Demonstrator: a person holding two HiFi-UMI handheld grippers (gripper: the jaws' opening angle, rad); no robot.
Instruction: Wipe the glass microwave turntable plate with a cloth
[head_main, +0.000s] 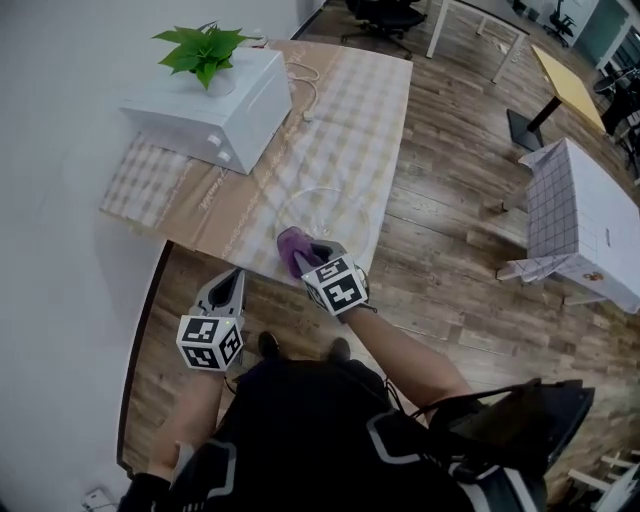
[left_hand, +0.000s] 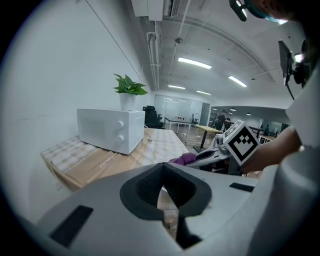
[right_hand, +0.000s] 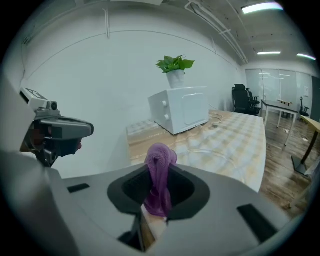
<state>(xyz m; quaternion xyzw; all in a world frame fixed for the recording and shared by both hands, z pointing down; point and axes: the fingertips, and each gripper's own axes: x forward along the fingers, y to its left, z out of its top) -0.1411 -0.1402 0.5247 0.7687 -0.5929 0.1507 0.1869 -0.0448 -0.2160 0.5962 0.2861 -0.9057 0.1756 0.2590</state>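
Purple ribbed-knit cloth (right_hand: 159, 175) pinched in the right gripper (head_main: 303, 258), at the near rim of the clear round glass turntable plate (head_main: 352, 212).
The plate lies flat on the check-clothed bench (head_main: 360, 110); its thin rim is plain from the head view, faint from the right gripper view. The left gripper (left_hand: 163, 189), jaws together on nothing, hangs off the bench's edge.

Plant (head_main: 205, 50) atop microwave (head_main: 215, 110), table (head_main: 150, 190) left; glass plate (head_main: 335, 205) to its right; cloth (head_main: 292, 248) at plate's near edge.

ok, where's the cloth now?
Head view, centre: the purple cloth is pinched in the right gripper at the table's near edge, by the glass plate.
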